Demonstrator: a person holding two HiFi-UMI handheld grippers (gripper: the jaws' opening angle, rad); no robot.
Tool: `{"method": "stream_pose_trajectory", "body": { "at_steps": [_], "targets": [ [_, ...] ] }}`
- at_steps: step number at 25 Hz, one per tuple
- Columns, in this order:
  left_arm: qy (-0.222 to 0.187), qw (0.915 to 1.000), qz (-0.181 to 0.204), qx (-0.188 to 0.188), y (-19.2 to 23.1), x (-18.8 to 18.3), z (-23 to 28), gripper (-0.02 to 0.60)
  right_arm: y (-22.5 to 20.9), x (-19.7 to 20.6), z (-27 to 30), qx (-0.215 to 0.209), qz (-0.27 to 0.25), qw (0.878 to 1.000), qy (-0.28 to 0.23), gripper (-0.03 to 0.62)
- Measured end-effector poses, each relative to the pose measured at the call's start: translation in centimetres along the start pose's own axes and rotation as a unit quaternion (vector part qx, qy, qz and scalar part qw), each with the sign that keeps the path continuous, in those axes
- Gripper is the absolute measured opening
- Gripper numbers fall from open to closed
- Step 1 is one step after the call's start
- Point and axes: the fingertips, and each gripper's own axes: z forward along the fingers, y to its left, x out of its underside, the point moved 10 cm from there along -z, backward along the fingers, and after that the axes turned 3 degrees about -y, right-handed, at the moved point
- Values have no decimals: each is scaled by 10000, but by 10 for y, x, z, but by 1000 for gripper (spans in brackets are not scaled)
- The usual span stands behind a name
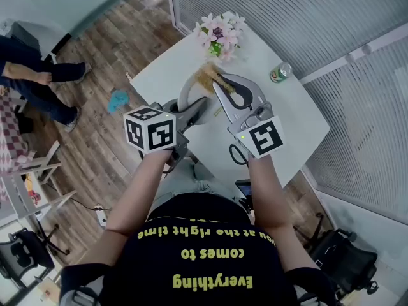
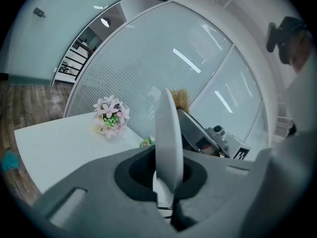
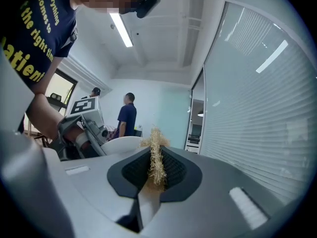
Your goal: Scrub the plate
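We are clamping the left gripper (image 1: 191, 112) on the upright white plate (image 2: 168, 133) and the right gripper (image 1: 222, 87) on a straw-coloured fibre scrubber (image 3: 157, 158) at the plate's far rim

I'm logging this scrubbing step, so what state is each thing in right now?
Plate: held upright, on edge.
Left gripper: shut on the plate.
Scrubber: pinched between the jaws, beside the plate; contact unclear.
Right gripper: shut on the scrubber.
Can: standing on the table.
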Motion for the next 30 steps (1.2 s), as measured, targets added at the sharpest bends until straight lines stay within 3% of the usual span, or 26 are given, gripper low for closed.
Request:
{"method": "stream_pose_trajectory", "body": {
  "at_steps": [8,13,22,30],
  "targets": [
    [-76,9999,57,46,-6,-5,-3,11,-22,6,-15,468,-44,9989,77,34],
    [-67,9999,78,94,-8,-4,-4,11,-28,5,-22,534,22,9986,-46,34],
    [-86,9999,69,63,-7,-6,-6,11,-11,1,-16,-457,-64,9988,-178,34],
    [-66,9999,69,65,-7,-6,-7,11,5,-2,-8,-1044,-207,9941,-190,34]
  ]
}}
